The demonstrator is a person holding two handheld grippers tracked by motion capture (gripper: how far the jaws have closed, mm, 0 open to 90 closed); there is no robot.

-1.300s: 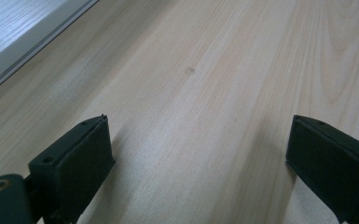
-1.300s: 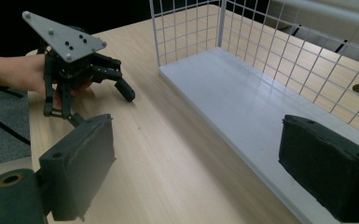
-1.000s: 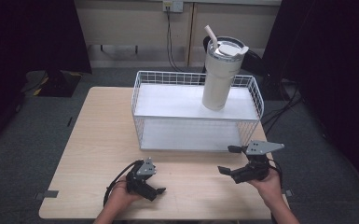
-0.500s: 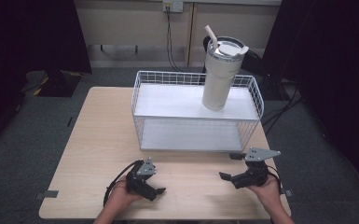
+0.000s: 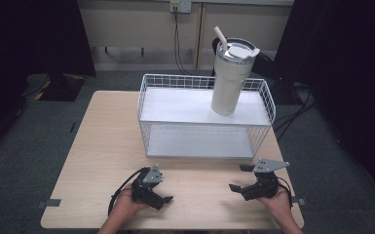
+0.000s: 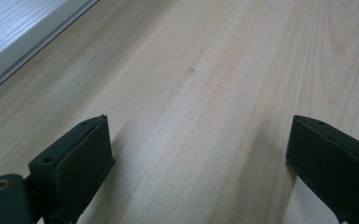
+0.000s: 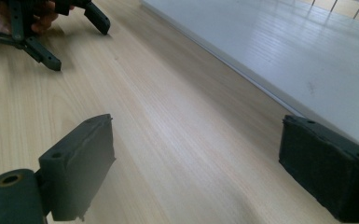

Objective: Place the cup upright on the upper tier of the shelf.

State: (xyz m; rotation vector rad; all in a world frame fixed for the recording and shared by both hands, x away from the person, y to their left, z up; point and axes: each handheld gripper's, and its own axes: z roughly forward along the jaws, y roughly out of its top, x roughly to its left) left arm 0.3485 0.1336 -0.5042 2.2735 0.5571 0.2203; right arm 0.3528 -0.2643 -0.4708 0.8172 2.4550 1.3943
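Note:
A cream tumbler (image 5: 229, 78) with a lid and straw stands upright on the white board of a white wire basket (image 5: 143, 105), toward its right side. My left gripper (image 5: 163, 185) rests low over the wooden table near its front edge. Its jaws stand wide apart in the left gripper view (image 6: 200, 154), with bare wood between them. My right gripper (image 5: 237, 177) is at the front right of the table, open and empty, and points toward the left gripper (image 7: 37, 23). Its jaws (image 7: 196, 158) frame bare wood beside the basket's white bottom board (image 7: 284, 46).
The basket takes up the far middle of the table (image 5: 102, 141). Its bottom board edge (image 6: 18, 32) shows at the upper left of the left gripper view. Grey carpet and cables (image 5: 178, 39) lie beyond the table.
My right gripper has dropped lower and come a little nearer the table's front edge. The left gripper and the tumbler have stayed where they were.

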